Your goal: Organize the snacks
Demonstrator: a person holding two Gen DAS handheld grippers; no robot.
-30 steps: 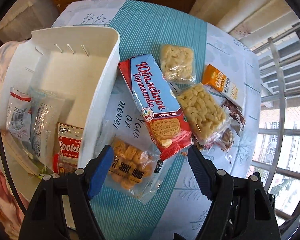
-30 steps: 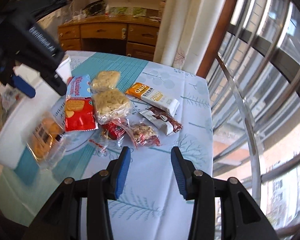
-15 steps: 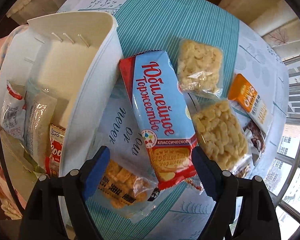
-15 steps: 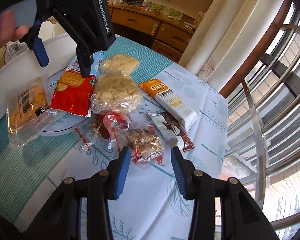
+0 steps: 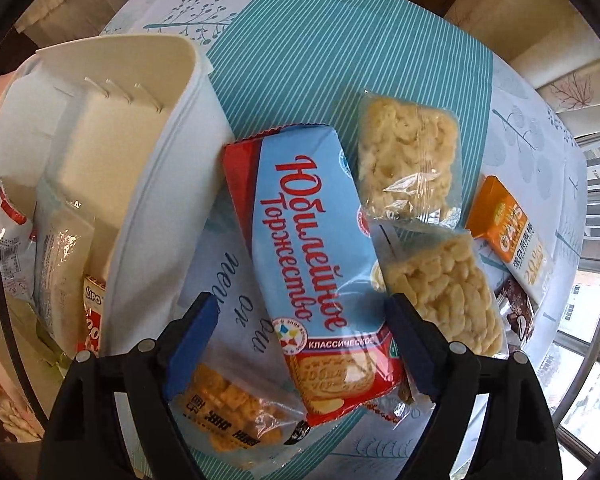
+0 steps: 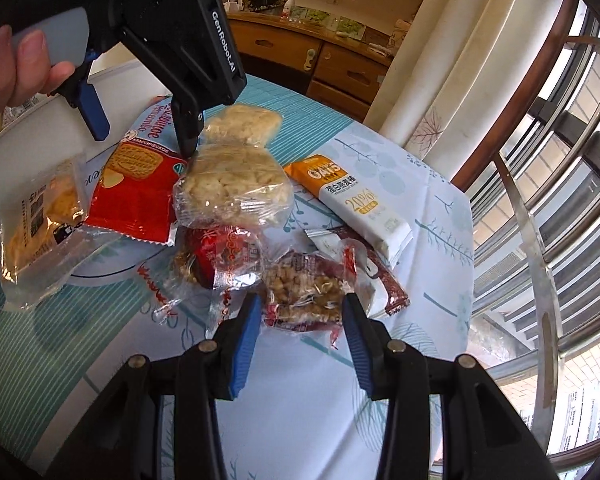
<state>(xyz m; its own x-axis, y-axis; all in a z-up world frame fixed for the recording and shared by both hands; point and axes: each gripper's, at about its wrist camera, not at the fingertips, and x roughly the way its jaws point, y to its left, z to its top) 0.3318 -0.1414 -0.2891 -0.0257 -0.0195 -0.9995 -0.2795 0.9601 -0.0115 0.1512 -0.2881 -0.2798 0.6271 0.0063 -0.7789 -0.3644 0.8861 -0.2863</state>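
Observation:
A blue-and-red biscuit pack (image 5: 312, 240) lies beside the white bin (image 5: 156, 200). My left gripper (image 5: 300, 340) points straight down over its lower end. Its jaws are opening, one on each side of the pack, and the pads do not press on it. In the right wrist view the left gripper (image 6: 144, 136) hangs over the same biscuit pack (image 6: 140, 184). My right gripper (image 6: 300, 320) is open, its fingertips flanking the near end of a red-edged nut packet (image 6: 308, 288) without squeezing it.
Around them lie a clear cracker bag (image 5: 228, 404), two puffed rice cakes (image 5: 408, 168) (image 5: 440, 292), an orange oat bar (image 6: 356, 200), a chocolate bar (image 6: 384, 280) and a red clear packet (image 6: 220, 256). The bin holds several packets. A window railing (image 6: 540, 240) stands right of the table.
The left gripper came down closer over the biscuit pack and its jaws widened. The right gripper sank and moved in until the nut packet sits at its fingertips.

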